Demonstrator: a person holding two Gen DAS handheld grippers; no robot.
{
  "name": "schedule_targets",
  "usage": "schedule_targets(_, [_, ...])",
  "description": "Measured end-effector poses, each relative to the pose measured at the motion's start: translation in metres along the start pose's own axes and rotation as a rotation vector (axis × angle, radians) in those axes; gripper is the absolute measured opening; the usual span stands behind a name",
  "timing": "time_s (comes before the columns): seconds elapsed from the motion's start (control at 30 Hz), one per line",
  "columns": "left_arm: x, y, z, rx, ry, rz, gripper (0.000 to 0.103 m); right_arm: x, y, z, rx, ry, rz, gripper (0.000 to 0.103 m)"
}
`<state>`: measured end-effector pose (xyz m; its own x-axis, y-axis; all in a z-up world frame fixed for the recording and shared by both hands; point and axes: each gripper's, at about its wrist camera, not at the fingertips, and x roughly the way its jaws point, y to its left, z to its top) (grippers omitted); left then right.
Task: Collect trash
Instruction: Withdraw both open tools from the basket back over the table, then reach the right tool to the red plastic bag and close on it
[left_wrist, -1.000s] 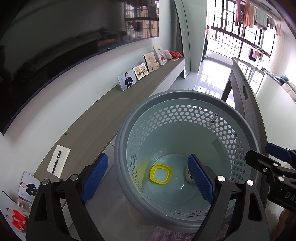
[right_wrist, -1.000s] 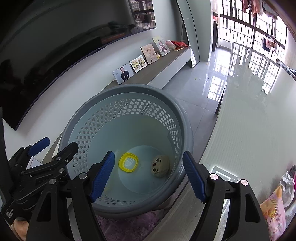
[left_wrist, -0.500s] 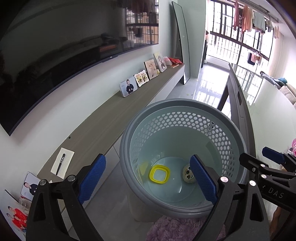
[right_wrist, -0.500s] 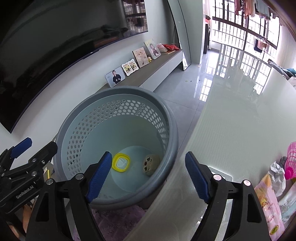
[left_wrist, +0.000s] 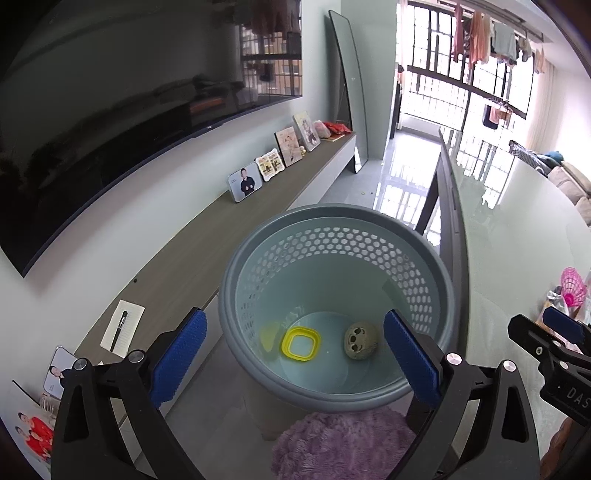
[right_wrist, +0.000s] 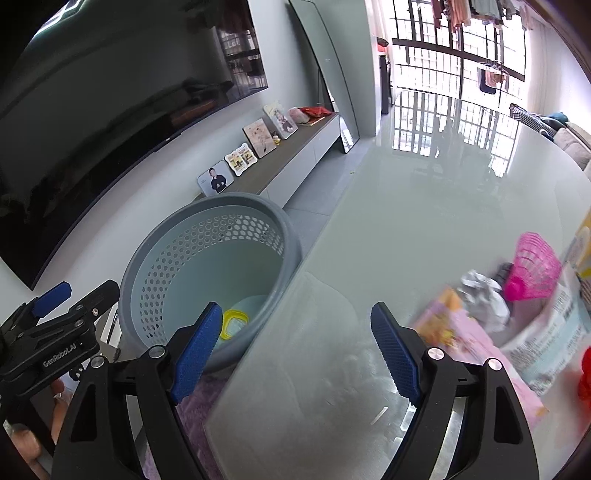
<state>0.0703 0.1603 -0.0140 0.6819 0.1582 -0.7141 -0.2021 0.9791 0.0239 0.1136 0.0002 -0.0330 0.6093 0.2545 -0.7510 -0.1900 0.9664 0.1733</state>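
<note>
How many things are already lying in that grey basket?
2, both on the basket floor: a yellow ring left of centre, and a beige ball to its right. The near wall may hide more.

Perforated plastic basket (left_wrist: 334, 236), glossy table (right_wrist: 424, 206)

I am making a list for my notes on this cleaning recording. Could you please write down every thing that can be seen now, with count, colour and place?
basket: one, grey-blue, perforated, on the floor beside the table
square ring: one, yellow, on the basket bottom
round object: one, beige, on the basket bottom, right of the ring
table: one, glossy pale, right of the basket
net cup: one, pink, on the table
crumpled wrapper: one, silver, beside the net cup
pink packet: one, blurred, on the table
photo frames: several, on the wooden shelf
television: one, black, on the wall
left hand-held gripper: one, black with blue pads, open
right hand-held gripper: one, same colours, open
</note>
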Motion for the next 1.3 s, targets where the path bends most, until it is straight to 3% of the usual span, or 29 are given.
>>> schedule_targets(0.5, [-0.040,-0.062,-0.008,0.126,-0.065,-0.106,0.096,-0.108,-0.076,-0.048,0.145,-0.135,-0.110,0.080])
schedule_targets(0.97, [-0.075,-0.152,-0.036,0.246,-0.070,-0.225,0.096,-0.165,-0.146,-0.123,0.268,-0.133,-0.202,0.080])
schedule_targets(1.3, [-0.083,-0.190,-0.044,0.297,-0.059,-0.270,0.096,-0.187,-0.184,-0.137,0.333,-0.165,-0.277,0.080])
